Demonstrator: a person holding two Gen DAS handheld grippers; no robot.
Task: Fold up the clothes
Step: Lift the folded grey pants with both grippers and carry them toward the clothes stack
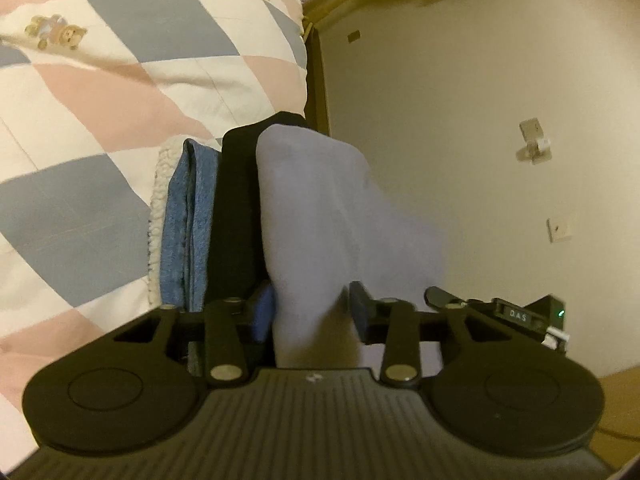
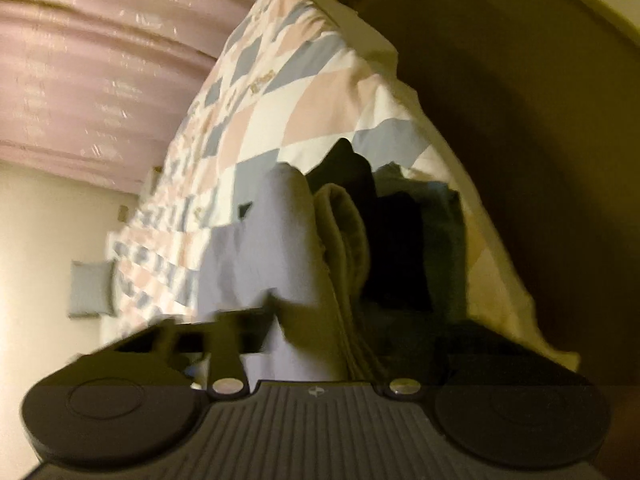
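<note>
A pale lavender garment (image 1: 320, 208) runs forward from between the fingers of my left gripper (image 1: 312, 312), which is shut on it. Its far end lies against a stack of folded clothes, a black piece (image 1: 236, 208) and a blue denim one (image 1: 192, 232), at the edge of the bed. In the right wrist view the same lavender garment (image 2: 260, 248) passes through my right gripper (image 2: 316, 320), beside an olive folded cloth (image 2: 344, 232) and dark clothes (image 2: 400, 240). The right gripper's left finger (image 2: 256, 316) presses the lavender cloth; its other finger is hidden in the dark fabric.
The bed carries a checked pink, grey and white quilt (image 1: 120, 92) with teddy-bear prints. Past the bed edge is a pale wall (image 1: 460, 120) with a socket (image 1: 560, 229) and a bracket (image 1: 534, 142). A black device with a green light (image 1: 520, 314) sits at the right. Pink curtains (image 2: 100, 80) hang beyond.
</note>
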